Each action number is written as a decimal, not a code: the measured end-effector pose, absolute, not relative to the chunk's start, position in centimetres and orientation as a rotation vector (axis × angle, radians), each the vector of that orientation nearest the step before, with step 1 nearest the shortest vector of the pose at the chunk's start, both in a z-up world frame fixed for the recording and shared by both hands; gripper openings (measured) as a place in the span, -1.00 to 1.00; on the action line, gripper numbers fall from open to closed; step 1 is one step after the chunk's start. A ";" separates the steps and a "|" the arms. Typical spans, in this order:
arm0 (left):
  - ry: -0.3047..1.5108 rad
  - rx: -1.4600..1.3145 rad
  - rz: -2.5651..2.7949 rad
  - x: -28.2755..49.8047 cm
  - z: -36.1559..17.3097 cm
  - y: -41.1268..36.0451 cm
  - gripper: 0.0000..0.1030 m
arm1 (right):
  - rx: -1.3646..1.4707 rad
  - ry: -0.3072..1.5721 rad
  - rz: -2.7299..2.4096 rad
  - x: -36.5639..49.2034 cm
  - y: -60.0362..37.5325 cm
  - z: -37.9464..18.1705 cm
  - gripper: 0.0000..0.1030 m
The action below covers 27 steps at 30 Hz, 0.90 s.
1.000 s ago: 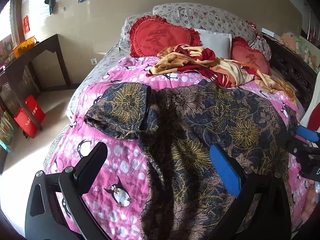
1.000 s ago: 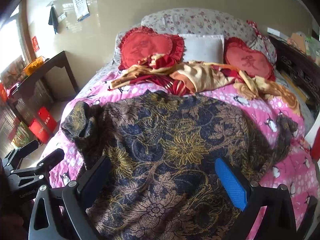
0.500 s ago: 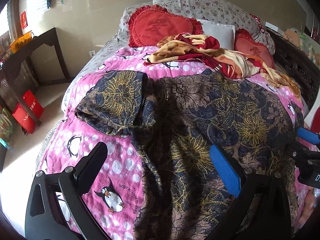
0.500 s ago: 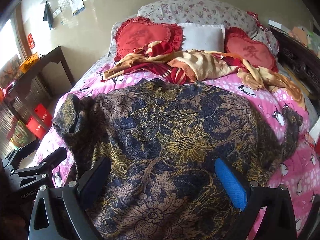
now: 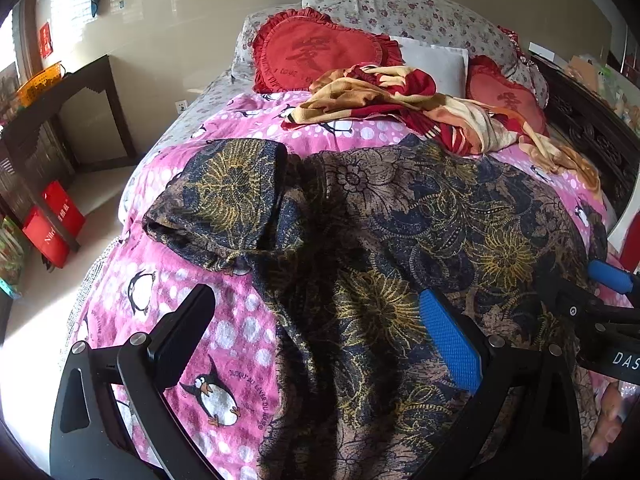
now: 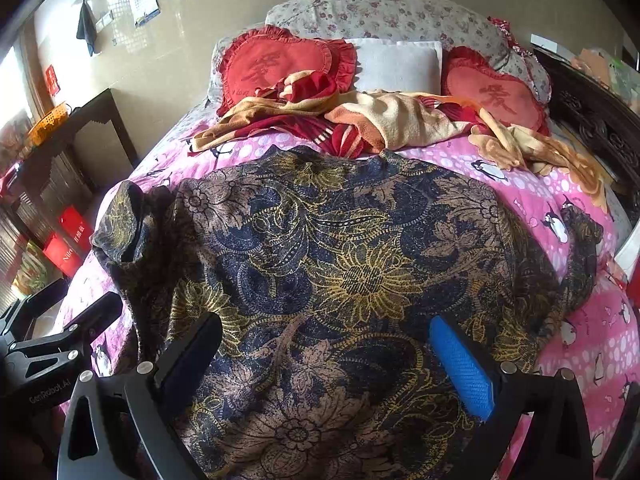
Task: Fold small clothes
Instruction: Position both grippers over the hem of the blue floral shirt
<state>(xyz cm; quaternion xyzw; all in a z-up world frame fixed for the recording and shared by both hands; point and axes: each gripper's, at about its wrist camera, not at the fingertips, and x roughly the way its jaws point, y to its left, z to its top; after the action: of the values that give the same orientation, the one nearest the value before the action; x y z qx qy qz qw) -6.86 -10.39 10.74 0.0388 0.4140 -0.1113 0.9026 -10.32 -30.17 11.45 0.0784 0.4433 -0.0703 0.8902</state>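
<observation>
A dark blue, gold and brown floral shirt (image 5: 420, 216) lies spread flat on the pink penguin bedspread (image 5: 224, 344), collar towards the pillows. It also fills the right wrist view (image 6: 344, 272). Its left sleeve (image 5: 228, 204) is bunched at the left side. My left gripper (image 5: 320, 340) is open and empty above the shirt's left edge. My right gripper (image 6: 332, 364) is open and empty above the shirt's lower middle. The right gripper also shows at the right edge of the left wrist view (image 5: 600, 304), the left gripper at the left edge of the right wrist view (image 6: 56, 332).
A crumpled red and tan blanket (image 6: 360, 120) lies beyond the shirt, before two red heart cushions (image 6: 276, 64), a white pillow (image 6: 396, 64) and a floral pillow (image 6: 384, 12). A dark wooden table (image 5: 60, 120) and red bags (image 5: 56, 224) stand left of the bed.
Both grippers have moved slightly forward and lower over the shirt, which looks larger and closer now. Both stay open. The shirt has not moved.
</observation>
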 end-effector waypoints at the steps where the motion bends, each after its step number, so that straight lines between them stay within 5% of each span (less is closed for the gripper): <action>1: 0.856 0.080 -0.231 -6.9 10.7 -10.4 0.99 | 0.164 0.921 -0.146 -10.3 -30.2 11.5 1.00; 27: 0.864 0.066 -0.210 -6.6 10.0 -9.8 0.99 | 0.202 0.922 -0.108 -9.8 -29.5 10.7 1.00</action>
<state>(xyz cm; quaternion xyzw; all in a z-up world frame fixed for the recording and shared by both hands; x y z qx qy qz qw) -6.63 -9.83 10.02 0.0319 0.4176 -0.1018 0.9023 -9.82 -29.45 10.66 0.0972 0.4438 -0.0522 0.8893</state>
